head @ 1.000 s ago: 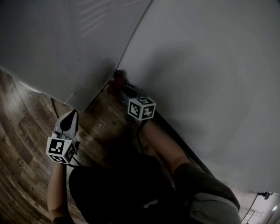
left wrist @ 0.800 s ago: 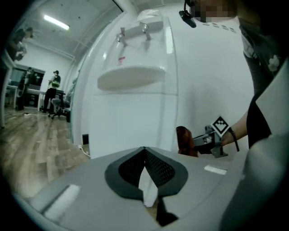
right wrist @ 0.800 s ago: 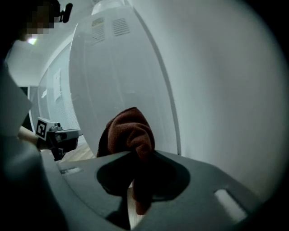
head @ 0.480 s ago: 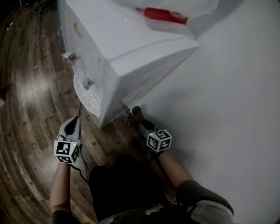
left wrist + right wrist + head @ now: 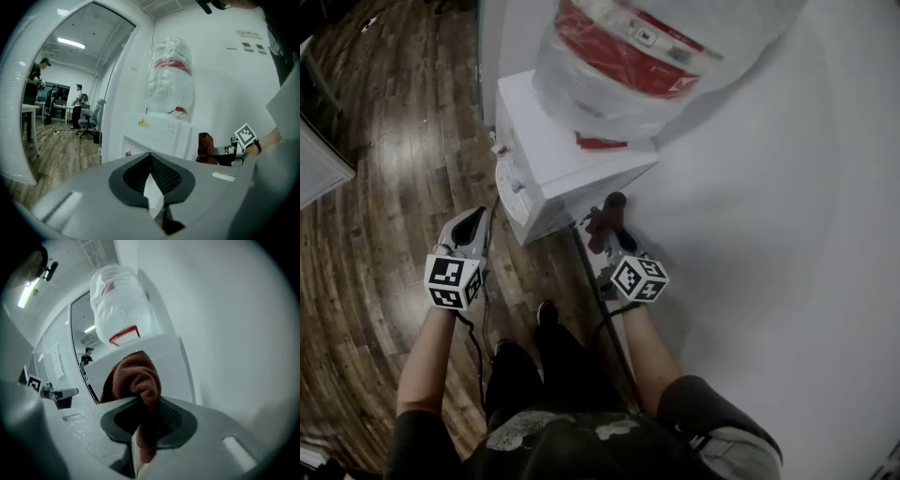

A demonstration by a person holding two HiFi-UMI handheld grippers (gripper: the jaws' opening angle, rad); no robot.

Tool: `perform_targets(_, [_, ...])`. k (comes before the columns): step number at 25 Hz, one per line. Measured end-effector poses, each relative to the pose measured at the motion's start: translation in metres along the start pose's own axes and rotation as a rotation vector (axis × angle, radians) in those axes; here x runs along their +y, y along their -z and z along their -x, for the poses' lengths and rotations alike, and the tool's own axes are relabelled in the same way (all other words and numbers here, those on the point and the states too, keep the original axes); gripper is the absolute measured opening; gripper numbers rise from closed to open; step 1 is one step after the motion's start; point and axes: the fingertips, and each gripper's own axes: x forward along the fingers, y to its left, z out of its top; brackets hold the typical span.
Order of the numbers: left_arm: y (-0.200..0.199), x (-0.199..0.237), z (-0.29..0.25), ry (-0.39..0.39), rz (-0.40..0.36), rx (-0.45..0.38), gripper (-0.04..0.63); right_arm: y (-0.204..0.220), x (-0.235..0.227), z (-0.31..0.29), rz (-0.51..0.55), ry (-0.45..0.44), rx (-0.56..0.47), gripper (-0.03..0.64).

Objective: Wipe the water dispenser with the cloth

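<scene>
The white water dispenser [image 5: 558, 159] stands against the wall, with a plastic-wrapped, red-labelled bottle [image 5: 628, 56] on top. Its front shows taps in the left gripper view [image 5: 161, 136]; the right gripper view shows its side [image 5: 164, 362]. My right gripper [image 5: 605, 217] is shut on a dark red cloth [image 5: 607, 214], bunched between the jaws [image 5: 136, 376], close to the dispenser's near right corner. My left gripper [image 5: 472, 225] hangs shut and holds nothing, left of the dispenser's front. The cloth also shows in the left gripper view [image 5: 205, 147].
A white wall [image 5: 787, 234] runs along the right. Wood floor [image 5: 366, 244] spreads to the left. A dark cable [image 5: 600, 309] trails along the floor by the wall. Beyond a glass partition, people stand at desks with office chairs [image 5: 86, 129].
The head view has swung up from the floor and wall corner, so the dispenser top and bottle now show. Both grippers have risen toward the dispenser, the right one still holding the cloth.
</scene>
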Motion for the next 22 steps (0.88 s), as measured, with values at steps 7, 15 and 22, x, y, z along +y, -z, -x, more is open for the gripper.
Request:
perform_targets(7, [-0.127, -0.044, 0.065, -0.066, -0.144, -0.051, 0.018, -0.105, 0.050, 0.085, -0.031, 0.014, -0.101, 0.063])
perform_targets(15, [-0.179, -0.082, 0.125, -0.145, -0.317, -0.042, 0.018, -0.087, 0.125, 0.163, -0.008, -0.032, -0.117, 0.063])
perform_targets(22, [-0.142, -0.102, 0.148, -0.081, -0.176, 0.080, 0.018, -0.068, 0.185, 0.221, -0.005, -0.088, -0.121, 0.063])
